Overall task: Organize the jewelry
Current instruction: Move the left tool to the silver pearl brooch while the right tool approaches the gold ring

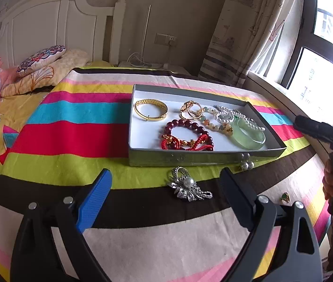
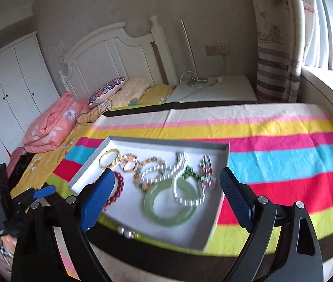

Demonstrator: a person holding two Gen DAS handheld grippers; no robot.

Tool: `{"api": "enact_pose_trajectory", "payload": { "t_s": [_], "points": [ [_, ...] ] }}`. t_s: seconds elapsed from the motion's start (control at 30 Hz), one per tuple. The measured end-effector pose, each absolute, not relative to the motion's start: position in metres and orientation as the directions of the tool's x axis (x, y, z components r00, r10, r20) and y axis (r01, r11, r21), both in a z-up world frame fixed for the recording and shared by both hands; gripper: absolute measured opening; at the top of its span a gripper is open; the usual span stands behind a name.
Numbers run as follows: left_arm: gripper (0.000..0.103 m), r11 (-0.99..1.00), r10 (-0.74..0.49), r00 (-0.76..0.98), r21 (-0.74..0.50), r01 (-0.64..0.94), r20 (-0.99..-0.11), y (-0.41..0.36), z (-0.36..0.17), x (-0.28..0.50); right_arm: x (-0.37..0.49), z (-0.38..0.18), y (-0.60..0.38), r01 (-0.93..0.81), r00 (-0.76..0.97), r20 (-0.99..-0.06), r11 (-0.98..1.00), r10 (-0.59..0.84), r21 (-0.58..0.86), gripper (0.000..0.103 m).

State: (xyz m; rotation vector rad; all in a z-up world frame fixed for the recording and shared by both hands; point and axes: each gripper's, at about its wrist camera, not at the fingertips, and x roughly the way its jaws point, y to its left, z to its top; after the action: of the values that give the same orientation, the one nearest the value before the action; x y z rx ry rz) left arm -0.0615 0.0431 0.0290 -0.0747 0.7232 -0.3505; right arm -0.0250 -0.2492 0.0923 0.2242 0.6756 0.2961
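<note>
Both pairs of fingers stand spread wide with nothing between them. The left gripper [image 1: 164, 185] frames the brooch [image 1: 188, 188], which lies on the striped cloth [image 1: 72, 127] just outside the box's near wall, probably lined up as the next piece to lift. At about one o'clock from the brooch a cluster of pearls [image 1: 246, 162] rests against that wall, and at about four o'clock, well apart, sits a small green ring [image 1: 285, 197].

The right gripper [image 2: 167, 188] hangs over the box [image 2: 199, 237], above the pieces lying inside it.

The box [image 1: 185, 158] is shallow, grey outside and white inside. It holds a gold bangle [image 1: 151, 110] at ten o'clock, gold hoops, red beads [image 1: 187, 129], pale bead strings and a translucent green bangle [image 1: 251, 134] at four o'clock. The brooch is silvery, flower-shaped, with one pearl at its centre.
</note>
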Motion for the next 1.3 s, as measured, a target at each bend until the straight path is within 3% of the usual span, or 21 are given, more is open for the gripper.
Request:
{"api": "enact_pose_trajectory", "payload": {
  "t_s": [0.23,0.47,0.73,0.9,1.03,1.3],
  "points": [
    [0.092,0.938,-0.309,0.662,-0.106,0.329,-0.682,0.016,0.017,-0.07,-0.077,0.053,-0.258,-0.173,0.71,-0.606,0.924,0.357,0.342,0.088],
    [0.092,0.938,-0.268,0.668,-0.03,0.345,-0.695,-0.008,0.018,-0.064,-0.097,0.037,-0.239,-0.214,0.691,-0.635,0.937,0.346,0.278,0.085],
    [0.091,0.947,-0.25,0.622,-0.054,0.315,-0.742,-0.007,0.01,-0.045,-0.099,0.035,-0.231,-0.227,0.69,-0.639,0.939,0.342,0.257,0.081],
    [0.062,0.94,-0.262,0.608,-0.054,0.337,-0.749,-0.006,0.006,-0.044,-0.103,0.034,-0.235,-0.216,0.693,-0.633,0.937,0.345,0.275,0.081],
    [0.04,0.931,-0.253,0.616,-0.014,0.366,-0.746,-0.014,0.005,-0.049,-0.114,0.034,-0.226,-0.225,0.695,-0.654,0.954,0.299,0.197,0.081],
    [0.039,0.931,-0.259,0.618,-0.022,0.364,-0.742,-0.012,0.006,-0.055,-0.128,0.027,-0.211,-0.26,0.664,-0.708,0.962,0.241,0.083,0.081]
  ]
}}
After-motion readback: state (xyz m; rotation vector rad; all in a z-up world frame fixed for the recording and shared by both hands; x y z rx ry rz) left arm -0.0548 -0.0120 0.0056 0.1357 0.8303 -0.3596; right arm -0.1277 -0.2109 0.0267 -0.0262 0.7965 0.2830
